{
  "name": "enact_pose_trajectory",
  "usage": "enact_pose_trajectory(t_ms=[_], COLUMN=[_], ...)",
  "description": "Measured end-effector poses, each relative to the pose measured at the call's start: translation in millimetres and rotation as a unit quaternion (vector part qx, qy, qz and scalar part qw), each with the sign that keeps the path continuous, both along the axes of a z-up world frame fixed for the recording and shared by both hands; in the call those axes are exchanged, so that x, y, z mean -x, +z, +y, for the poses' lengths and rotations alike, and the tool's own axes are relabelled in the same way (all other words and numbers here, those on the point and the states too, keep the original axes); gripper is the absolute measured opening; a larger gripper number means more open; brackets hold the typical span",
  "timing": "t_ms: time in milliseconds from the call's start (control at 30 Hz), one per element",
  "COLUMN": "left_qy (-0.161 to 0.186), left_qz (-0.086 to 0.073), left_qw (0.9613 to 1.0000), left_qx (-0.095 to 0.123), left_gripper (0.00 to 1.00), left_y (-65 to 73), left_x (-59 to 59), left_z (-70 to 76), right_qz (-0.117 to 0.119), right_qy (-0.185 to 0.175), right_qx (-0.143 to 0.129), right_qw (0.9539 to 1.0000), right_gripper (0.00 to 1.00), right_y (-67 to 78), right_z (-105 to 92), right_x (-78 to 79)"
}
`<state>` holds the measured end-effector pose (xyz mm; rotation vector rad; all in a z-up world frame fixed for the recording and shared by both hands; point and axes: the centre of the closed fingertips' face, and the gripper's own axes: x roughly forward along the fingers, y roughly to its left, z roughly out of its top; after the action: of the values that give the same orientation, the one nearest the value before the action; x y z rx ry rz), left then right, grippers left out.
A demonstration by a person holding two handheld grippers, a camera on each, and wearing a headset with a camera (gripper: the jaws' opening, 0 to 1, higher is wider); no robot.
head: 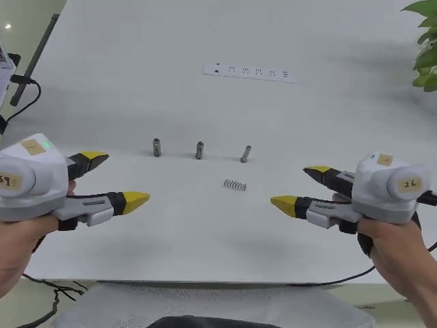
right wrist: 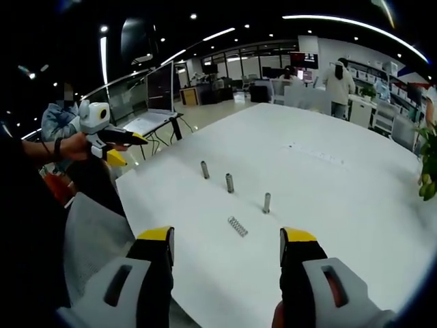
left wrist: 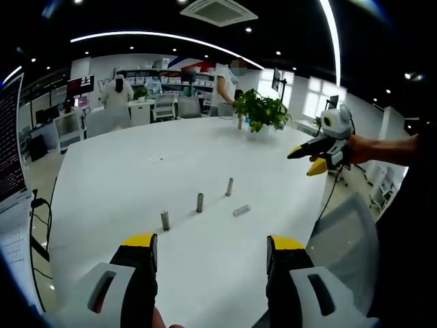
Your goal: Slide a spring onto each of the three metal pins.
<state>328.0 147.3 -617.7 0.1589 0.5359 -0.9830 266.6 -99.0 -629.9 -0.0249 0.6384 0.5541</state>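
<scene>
Nearest, the white left gripper (head: 123,178) and white right gripper (head: 291,184) hover over the table's near edge, their yellow-tipped black jaws spread wide and holding nothing.
A small silver coil spring (head: 235,184) lies flat on the white table (head: 307,116), between the two grippers, touching neither and somewhat nearer the right one. Just beyond it, short grey metal pins stand in a row: the left pin (head: 157,147) and middle pin (head: 199,150) look darker and ribbed, while the right pin (head: 246,154) is smooth.
</scene>
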Motion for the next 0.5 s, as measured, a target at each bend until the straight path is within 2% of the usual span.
enact_pose_trajectory(t_ms=[267, 500], left_qy=[-0.022, -0.045], left_qz=[-0.003, -0.003], left_qw=[0.9998, 0.999], left_qx=[0.0, -0.006], left_gripper=[0.61, 0.61], left_y=[1.2, -1.3], left_x=[-0.6, -0.6], left_z=[-16.9, -29.0], right_qz=[0.008, 0.006], right_qy=[-0.004, -0.009], right_qx=[-0.002, -0.005], right_qw=[1.0, 0.9999], right_gripper=[0.62, 0.63], right_y=[-4.4, -3.9], right_z=[-0.8, -1.5], right_x=[7.7, 8.9])
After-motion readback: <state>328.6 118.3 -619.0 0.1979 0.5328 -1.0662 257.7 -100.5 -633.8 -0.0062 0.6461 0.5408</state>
